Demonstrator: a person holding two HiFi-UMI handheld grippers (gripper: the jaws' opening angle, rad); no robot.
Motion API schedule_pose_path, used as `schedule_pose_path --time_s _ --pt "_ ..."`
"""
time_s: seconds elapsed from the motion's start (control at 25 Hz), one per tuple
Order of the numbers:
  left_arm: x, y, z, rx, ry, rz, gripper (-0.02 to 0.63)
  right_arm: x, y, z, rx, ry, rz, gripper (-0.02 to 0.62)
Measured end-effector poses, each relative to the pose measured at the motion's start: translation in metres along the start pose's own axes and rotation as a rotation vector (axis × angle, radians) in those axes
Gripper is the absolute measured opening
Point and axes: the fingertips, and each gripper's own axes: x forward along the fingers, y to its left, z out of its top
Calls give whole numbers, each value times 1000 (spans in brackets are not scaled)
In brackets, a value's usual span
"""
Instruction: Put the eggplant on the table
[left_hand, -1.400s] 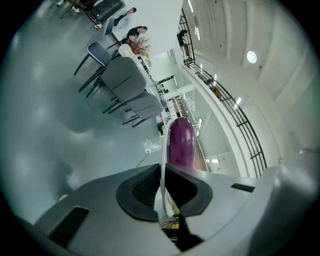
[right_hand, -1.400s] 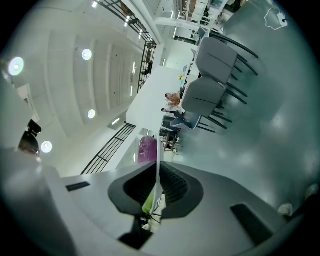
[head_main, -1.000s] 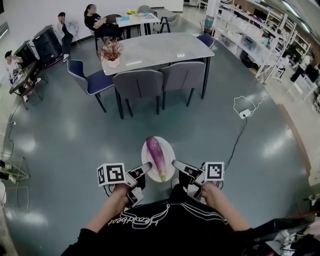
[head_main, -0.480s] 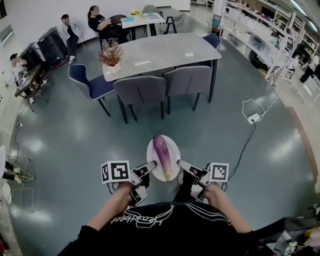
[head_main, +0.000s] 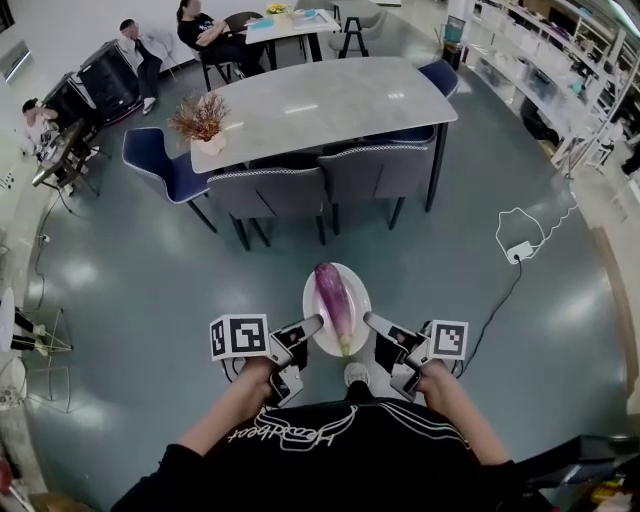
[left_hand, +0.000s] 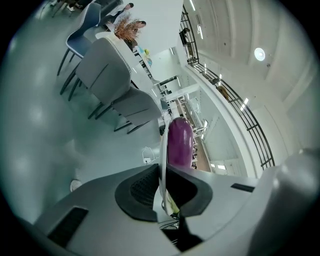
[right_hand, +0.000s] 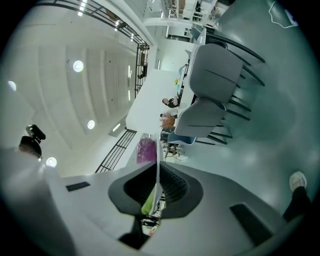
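A purple eggplant (head_main: 334, 300) with a green stem lies lengthwise on a white oval plate (head_main: 357, 296) carried above the floor. My left gripper (head_main: 312, 326) is shut on the plate's left rim, and my right gripper (head_main: 370, 320) is shut on its right rim. In the left gripper view the plate (left_hand: 163, 150) stands edge-on between the pads with the eggplant (left_hand: 180, 142) beyond. The right gripper view shows the plate rim (right_hand: 157, 165) clamped the same way, with the eggplant (right_hand: 146, 150) behind it. The grey table (head_main: 330, 95) lies ahead.
Two grey chairs (head_main: 265, 190) (head_main: 375, 170) stand along the table's near side, a blue chair (head_main: 160, 170) at its left end. A potted dried plant (head_main: 198, 122) sits on the table's left end. A white cable and adapter (head_main: 520, 240) lie on the floor at right. People sit at far left.
Both grippers have carried the plate with the eggplant forward; the table and chairs are closer and larger in the head view. The grip on the plate has not changed.
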Motion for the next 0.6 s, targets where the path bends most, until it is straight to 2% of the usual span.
schedule_pose_path --time_s 0.32,0.6 --pt "84 -29 59 25 -22 28 25 -8 -20 104 18 3 34 25" --pt "111 -39 86 41 -48 26 25 -5 -22 145 4 20 69 25"
